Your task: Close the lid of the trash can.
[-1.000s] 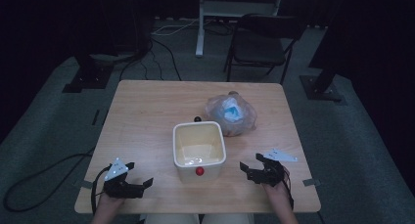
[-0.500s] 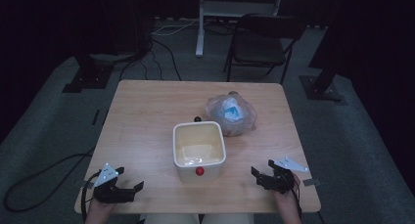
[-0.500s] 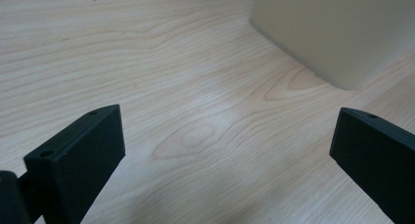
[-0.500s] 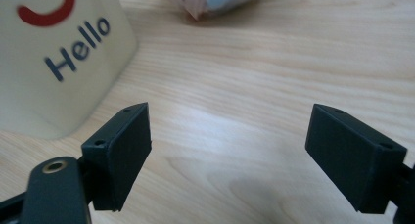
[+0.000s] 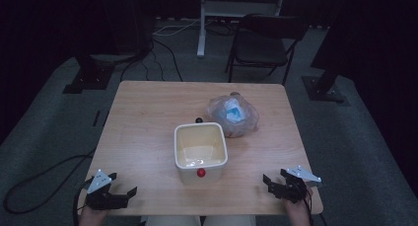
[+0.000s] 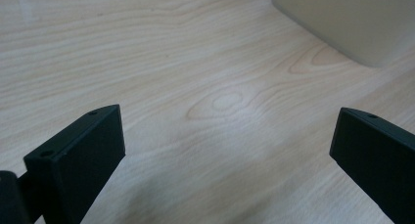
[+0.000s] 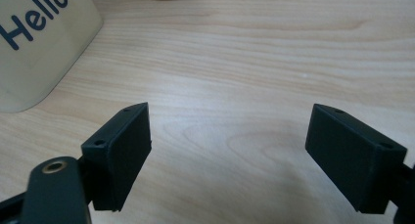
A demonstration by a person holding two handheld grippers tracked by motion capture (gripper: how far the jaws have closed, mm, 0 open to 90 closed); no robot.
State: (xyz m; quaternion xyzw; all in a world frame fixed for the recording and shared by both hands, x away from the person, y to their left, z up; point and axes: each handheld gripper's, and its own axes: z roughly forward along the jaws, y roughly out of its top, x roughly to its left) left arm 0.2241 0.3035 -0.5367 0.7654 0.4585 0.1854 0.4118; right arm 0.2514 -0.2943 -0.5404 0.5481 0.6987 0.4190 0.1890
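High view, looking forward and down on a pale wooden table [image 5: 148, 122] in a dim room: a cream square container [image 5: 200, 148] stands near the middle, a little toward the person's side. It looks empty apart from a faint glint on its floor. A small red dot [image 5: 200, 173] sits low on its near wall; whether it is a knob or a mark I cannot tell. Just behind and to the right lies a crumpled clear plastic bag [image 5: 233, 117] with something blue and white inside, touching or almost touching the container's far corner. A tiny dark object [image 5: 198, 120] sits on the table just behind the container's far rim.

At the near left corner, the left gripper [image 5: 123, 194] rests low over the table edge, jaws spread wide and holding nothing. At the near right corner, the right gripper [image 5: 270, 182] does the same, jaws wide apart and empty. Both are well apart from the container and the bag.

Left gripper view: two black jaws frame bare wood, with the container's cream wall [image 6: 352, 23] at the upper right. Right gripper view: open jaws over bare wood, and the container's side, printed "Hello" [image 7: 34, 9] in blue, at the upper left.

My judgement: no handling shows in these pictures. The bag lies closed and untouched, the container holds nothing, so the whole job appears to lie ahead.
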